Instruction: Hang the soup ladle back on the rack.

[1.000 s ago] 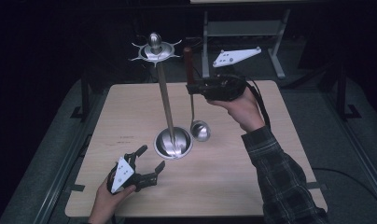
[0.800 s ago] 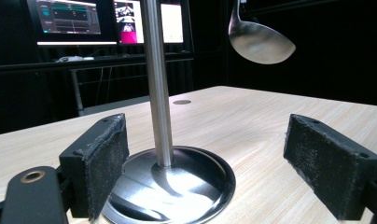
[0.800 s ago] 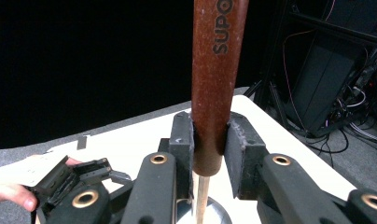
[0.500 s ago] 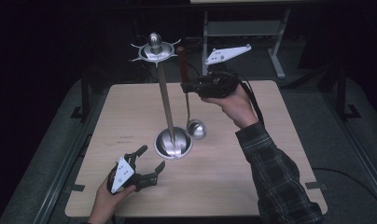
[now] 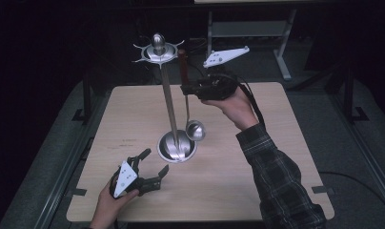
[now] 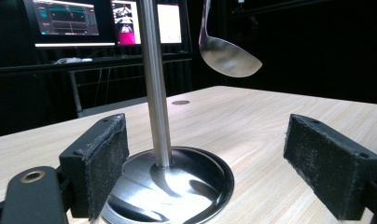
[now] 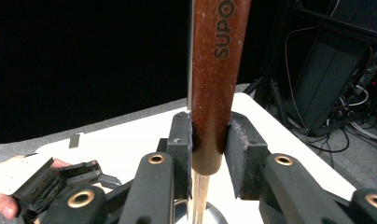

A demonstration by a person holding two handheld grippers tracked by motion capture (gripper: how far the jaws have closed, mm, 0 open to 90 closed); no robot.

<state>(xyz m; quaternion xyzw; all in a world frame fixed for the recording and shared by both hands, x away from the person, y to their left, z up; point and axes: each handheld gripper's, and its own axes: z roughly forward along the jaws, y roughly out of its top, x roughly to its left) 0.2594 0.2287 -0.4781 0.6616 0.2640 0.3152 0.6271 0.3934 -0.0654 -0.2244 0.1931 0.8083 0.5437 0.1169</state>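
Above the table (image 5: 276,157), right hand-held gripper (image 5: 187,89) has lifted ladle (image 5: 195,130) higher.

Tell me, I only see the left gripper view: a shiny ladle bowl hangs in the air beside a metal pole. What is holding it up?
Observer: The right gripper is shut on the ladle's brown handle, held upright above the table.
Operator: What tops that pole?
Observer: The pole ends in a round plate with hooks and a knob.
Operator: Is the ladle on a hook?
Observer: No, it hangs beside the pole, below the hooks.
Operator: And the gripper I look along?
Observer: The left gripper is open, low by the stand's base.
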